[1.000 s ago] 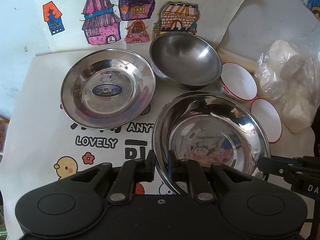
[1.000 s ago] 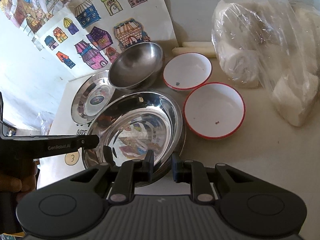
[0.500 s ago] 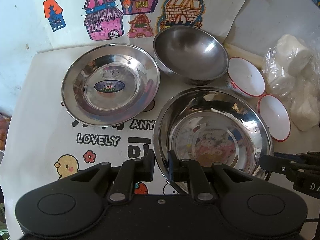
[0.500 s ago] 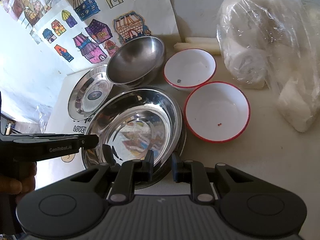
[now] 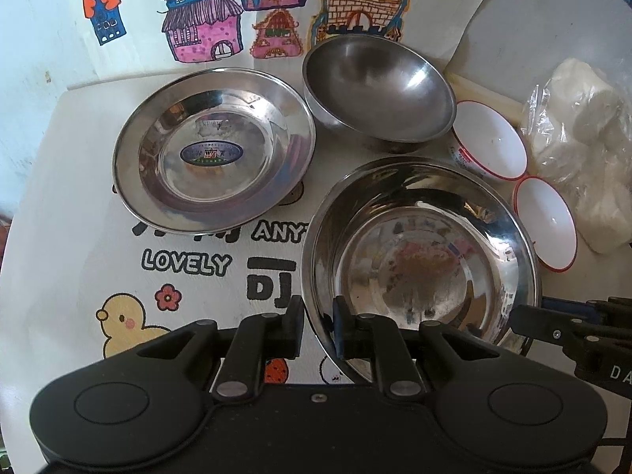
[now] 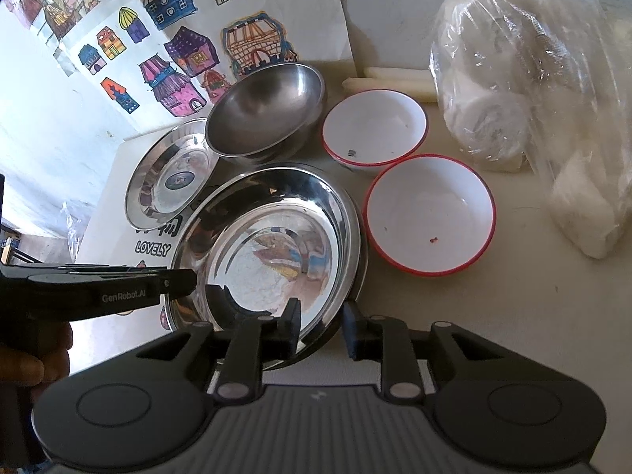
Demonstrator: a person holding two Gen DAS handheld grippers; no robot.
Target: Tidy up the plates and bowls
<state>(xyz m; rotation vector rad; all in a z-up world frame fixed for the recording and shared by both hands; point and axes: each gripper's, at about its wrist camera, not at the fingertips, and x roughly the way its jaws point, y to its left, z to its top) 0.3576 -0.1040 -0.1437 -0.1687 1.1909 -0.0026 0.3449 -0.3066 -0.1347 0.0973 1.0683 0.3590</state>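
A large steel plate (image 5: 418, 260) (image 6: 272, 252) sits tilted in front of both grippers. My left gripper (image 5: 318, 326) is shut on its near-left rim. My right gripper (image 6: 320, 326) straddles its near-right rim with the fingers slightly apart. A smaller steel plate (image 5: 213, 154) (image 6: 173, 175) with an oval sticker lies to the left. A steel bowl (image 5: 379, 91) (image 6: 264, 110) stands behind. Two white red-rimmed bowls (image 5: 489, 142) (image 5: 547, 225) lie to the right; in the right wrist view they are the far bowl (image 6: 375, 132) and the near bowl (image 6: 428, 213).
A printed cloth (image 5: 79, 237) covers the table's left part. A house drawing (image 5: 221, 12) hangs on the wall behind. A clear bag of white rolls (image 6: 529, 94) and two pale sticks (image 6: 395, 79) lie at the right. Bare tabletop (image 6: 493, 316) shows at the near right.
Both grippers have moved forward with the large plate. The right gripper's fingers have spread a little at the plate's rim.
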